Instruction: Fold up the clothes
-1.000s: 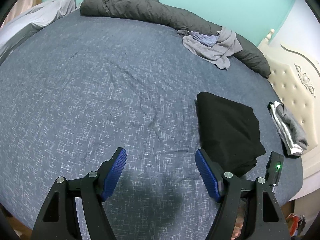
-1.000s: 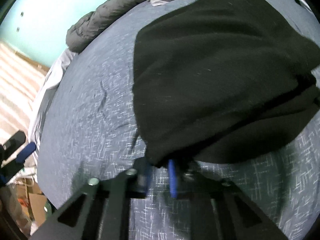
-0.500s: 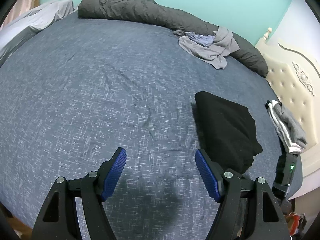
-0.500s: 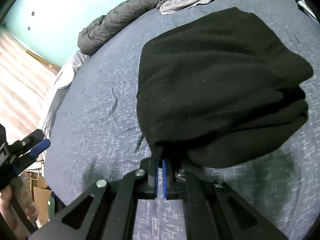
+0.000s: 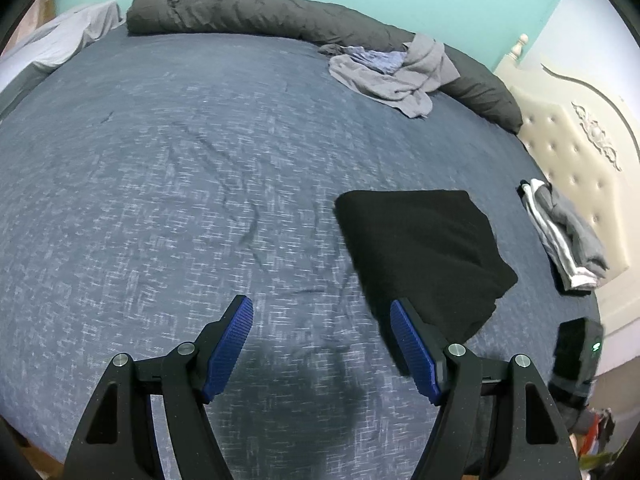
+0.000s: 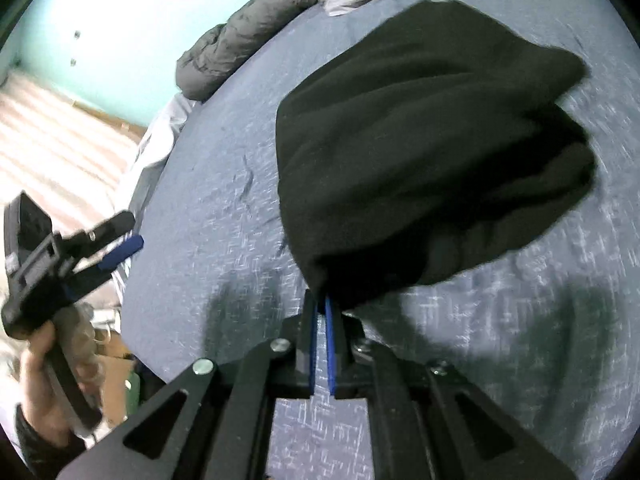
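A folded black garment (image 5: 420,256) lies on the blue bedspread (image 5: 160,200), right of centre in the left wrist view. My left gripper (image 5: 320,304) hovers open just left of its near corner, with nothing between the blue pads (image 5: 230,348). In the right wrist view the black garment (image 6: 420,140) fills the middle. My right gripper (image 6: 322,300) is shut on its near edge, and the cloth tapers down into the pads. A hand (image 6: 40,380) holds the left gripper (image 6: 130,230) off the bed's left side.
An unfolded pile of grey and blue clothes (image 5: 392,72) lies at the far side against a rolled dark duvet (image 5: 248,12). A folded grey and white stack (image 5: 568,240) sits by the cream headboard (image 5: 580,160). The bed's edge runs close below both grippers.
The right gripper closed on the black garment's near edge and drew back and up with it. The left gripper shifted sideways, still open, so the garment sits nearer centre.
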Demonstrator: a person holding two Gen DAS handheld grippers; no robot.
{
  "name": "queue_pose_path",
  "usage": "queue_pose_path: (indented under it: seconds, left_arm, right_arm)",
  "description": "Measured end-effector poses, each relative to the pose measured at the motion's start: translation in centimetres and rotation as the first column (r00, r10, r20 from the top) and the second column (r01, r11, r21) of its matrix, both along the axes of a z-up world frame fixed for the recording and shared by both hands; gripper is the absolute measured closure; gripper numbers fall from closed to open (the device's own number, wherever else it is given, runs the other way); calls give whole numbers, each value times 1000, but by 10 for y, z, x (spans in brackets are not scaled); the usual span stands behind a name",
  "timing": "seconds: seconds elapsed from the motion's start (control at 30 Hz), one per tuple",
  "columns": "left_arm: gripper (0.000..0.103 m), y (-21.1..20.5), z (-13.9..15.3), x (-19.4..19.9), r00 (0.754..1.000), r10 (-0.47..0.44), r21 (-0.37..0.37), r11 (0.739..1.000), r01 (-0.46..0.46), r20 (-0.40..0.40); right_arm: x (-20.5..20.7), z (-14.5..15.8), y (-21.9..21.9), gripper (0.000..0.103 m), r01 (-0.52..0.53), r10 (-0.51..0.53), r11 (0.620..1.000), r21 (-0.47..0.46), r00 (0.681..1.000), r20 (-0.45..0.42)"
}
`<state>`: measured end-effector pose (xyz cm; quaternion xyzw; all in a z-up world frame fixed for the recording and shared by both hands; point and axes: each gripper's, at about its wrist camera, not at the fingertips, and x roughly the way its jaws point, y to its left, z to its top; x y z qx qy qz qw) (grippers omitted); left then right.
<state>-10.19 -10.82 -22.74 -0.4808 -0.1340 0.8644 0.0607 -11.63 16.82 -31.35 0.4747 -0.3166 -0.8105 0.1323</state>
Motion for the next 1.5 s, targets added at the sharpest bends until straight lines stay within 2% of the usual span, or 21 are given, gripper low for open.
queue_pose_path:
  seconds: [0.03, 0.1, 0.13, 0.17, 0.2, 0.37, 0.53, 0.67, 0.8, 0.93, 1.23, 1.5]
  left_arm:
    - [28, 2, -2, -2, 1000, -4, -1, 1000, 4, 3]
    - [28, 5, -7, -8, 1000, -10, -5, 1000, 10, 13]
    - [28, 6, -9, -12, 1000, -12, -5, 1000, 12, 18]
    - [28, 8, -12, -15, 1000, -17, -1, 1000, 17, 23]
    - [28, 10, -15, -19, 999, -24, 5, 1000, 24, 28]
    - [26, 26, -35, -42, 996, -62, 15, 998, 61, 59]
    - [25, 44, -56, -64, 993, -87, 39, 996, 84, 83]
    - [25, 65, -68, -74, 985, -147, 30, 989, 145, 90]
    - [25, 85, -80, -74, 976, -194, 28, 981, 192, 98]
    - [25, 91, -91, -76, 976, -193, 29, 981, 191, 105]
    - [25, 91, -93, -71, 978, -181, 22, 984, 180, 105]
    - [25, 88, -95, -73, 977, -179, 33, 984, 176, 113]
  right_arm:
    - [2, 2, 5, 97, 11, -11, 1000, -13, 1000, -2]
    - [6, 10, 23, 80, 53, -53, 999, -8, 998, -25]
    - [8, 11, 32, 58, 83, -83, 997, -4, 996, -29]
    - [9, 11, 46, 47, 130, -131, 991, -11, 991, -26]
    - [9, 8, 57, 45, 172, -172, 985, -21, 985, -19]
    - [2, -8, 90, 39, 307, -306, 948, -86, 952, 17]
    - [-14, -26, 95, 38, 340, -332, 933, -123, 940, 77]
    - [-16, -40, 106, 35, 382, -364, 909, -164, 922, 128]
    - [-12, -41, 113, 33, 425, -402, 891, -157, 902, 157]
    - [-2, -41, 119, 32, 469, -447, 876, -115, 877, 174]
    - [-9, -42, 116, 32, 465, -454, 869, -170, 885, 101]
    - [1, -37, 109, 32, 467, -470, 859, -208, 882, 38]
